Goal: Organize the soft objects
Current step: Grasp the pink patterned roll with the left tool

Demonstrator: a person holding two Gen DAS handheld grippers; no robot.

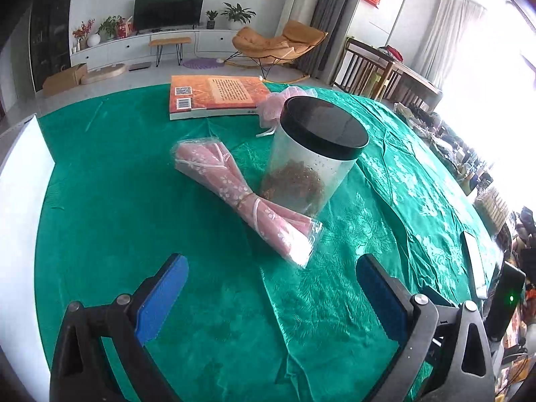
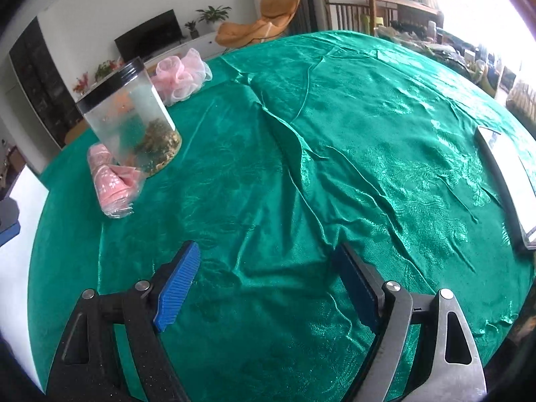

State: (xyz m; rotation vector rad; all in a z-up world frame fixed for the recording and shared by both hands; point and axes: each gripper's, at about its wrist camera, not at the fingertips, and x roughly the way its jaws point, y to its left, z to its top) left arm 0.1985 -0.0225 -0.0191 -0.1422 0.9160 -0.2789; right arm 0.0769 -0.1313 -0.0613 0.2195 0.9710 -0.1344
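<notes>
Both your claws are released and holding nothing: left gripper [image 1: 271,284] has its blue pads wide apart over the green tablecloth [image 1: 134,174], and right gripper [image 2: 268,284] is the same, over a bare wrinkled stretch of cloth. The soft things are all on your left side of the table. The pink towel roll [image 1: 241,197], in a clear plastic sleeve and tied round the middle, lies flat just ahead of the left gripper, near end pointing roughly toward the gap between the pads, so the left is the one lined up for it. It lies right against the base of the clear jar [image 1: 311,160], black lid on, brownish contents at the bottom; can't tell if they actually touch. The pink mesh puff [image 2: 181,77] sits behind the jar, next to the orange book [image 1: 214,97], partly hidden from the left view. My read: nothing is sorted yet, first pick not started. Take the towel at the tied waist or near end, away from the jar; the sleeve looks slick and the jar looks easy to knock. The right gripper is well apart from everything soft, so it's probably parked there to stay clear. Phone-like slab [image 2: 509,187] at the right edge; ignore it.
</notes>
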